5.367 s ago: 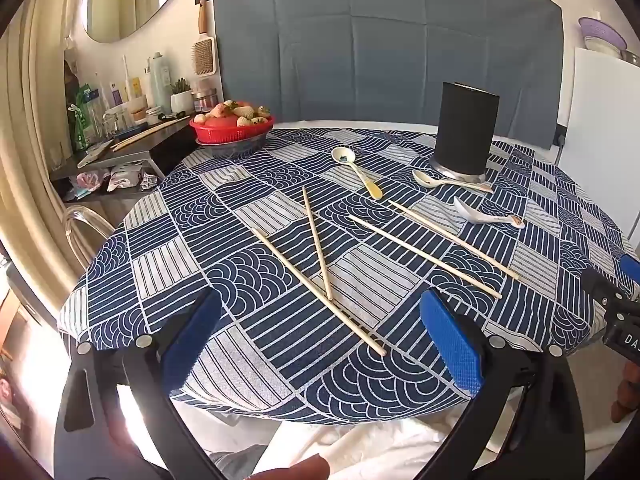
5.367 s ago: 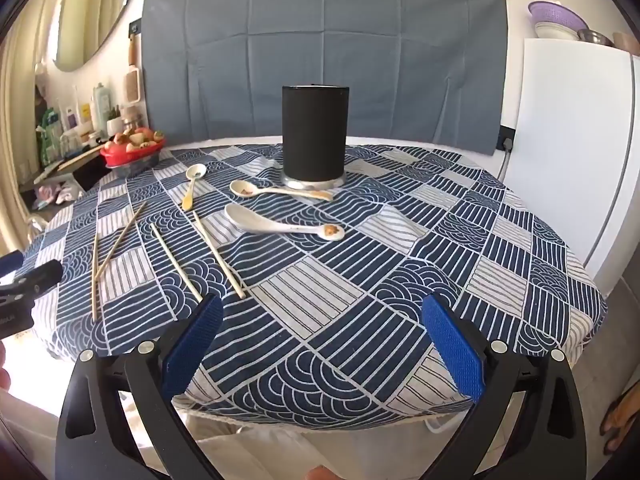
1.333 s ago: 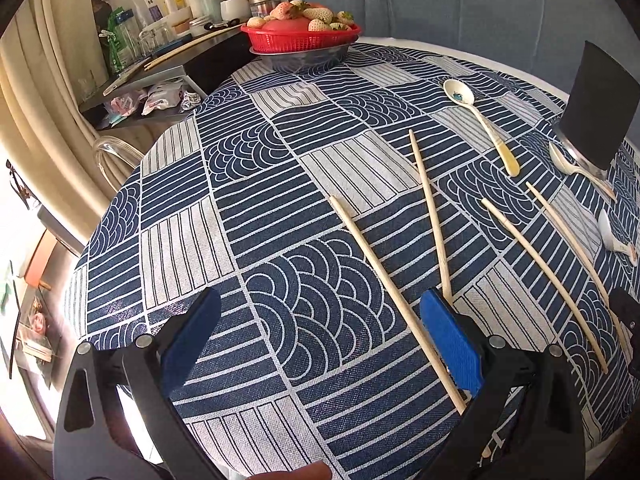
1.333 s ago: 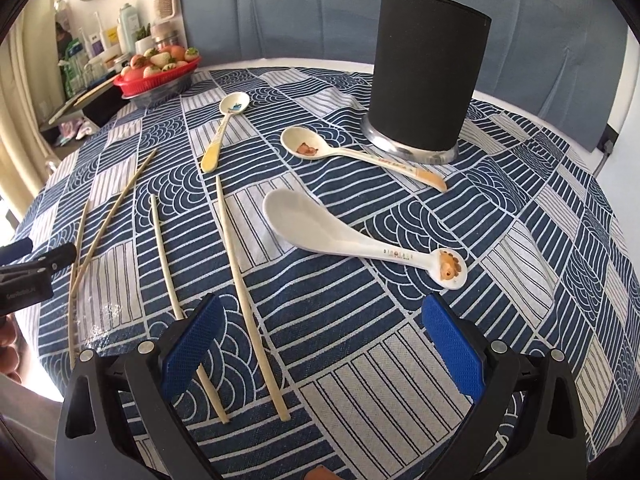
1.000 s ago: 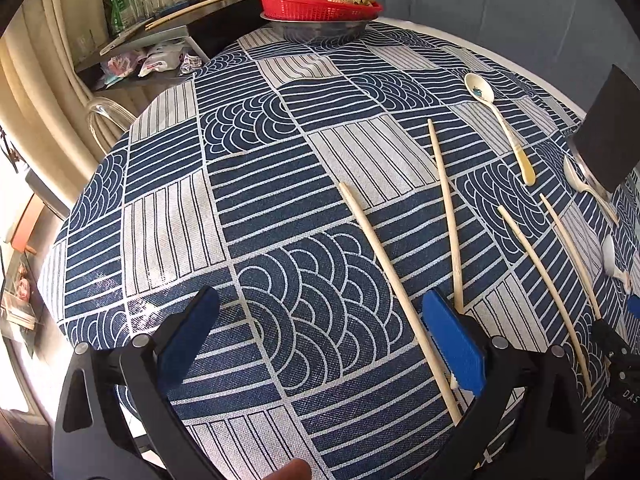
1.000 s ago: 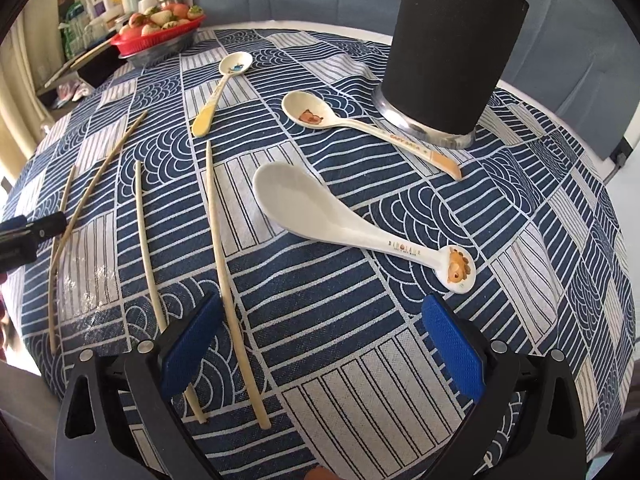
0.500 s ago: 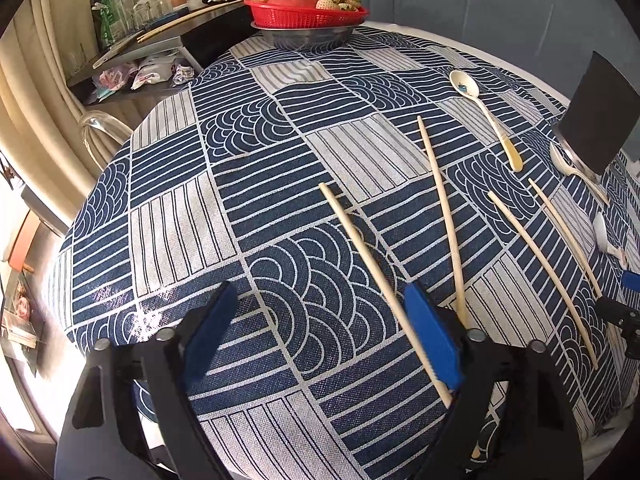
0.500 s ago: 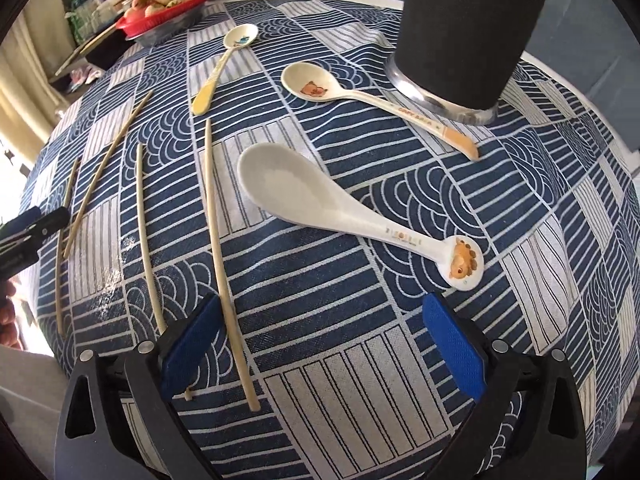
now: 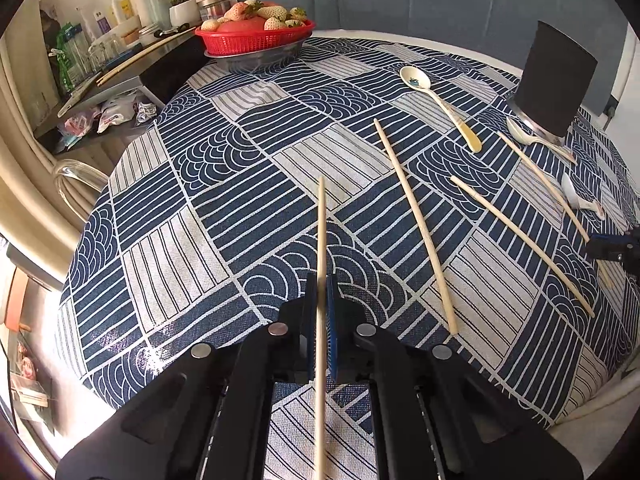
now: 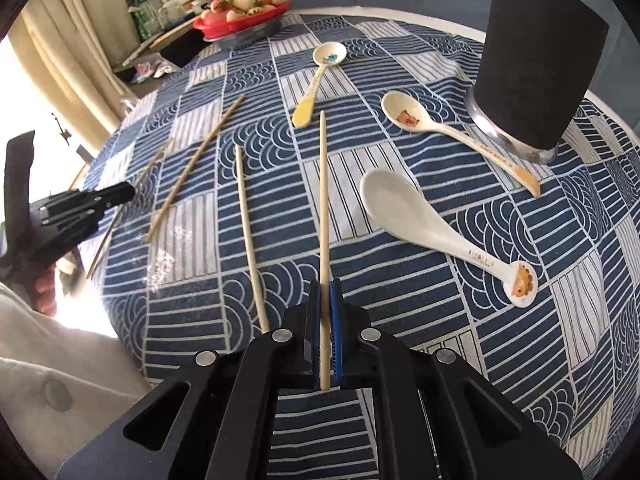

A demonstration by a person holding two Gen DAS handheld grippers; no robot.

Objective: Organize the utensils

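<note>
My left gripper is shut on a wooden chopstick that points forward over the table. My right gripper is shut on another chopstick. Loose chopsticks lie on the patterned tablecloth: one right of my left gripper, two more further right, and one left of my right gripper. A large white spoon, a spoon with an orange tip and a yellow-handled spoon lie near the black cylinder holder. The left gripper shows in the right wrist view.
A red basket of fruit stands at the far edge of the round table. A side shelf with bottles is at the left. The table edge drops off just below both grippers.
Both grippers have shut, each on a chopstick, where half a second ago both were open over the table. The held chopsticks now point straight ahead.
</note>
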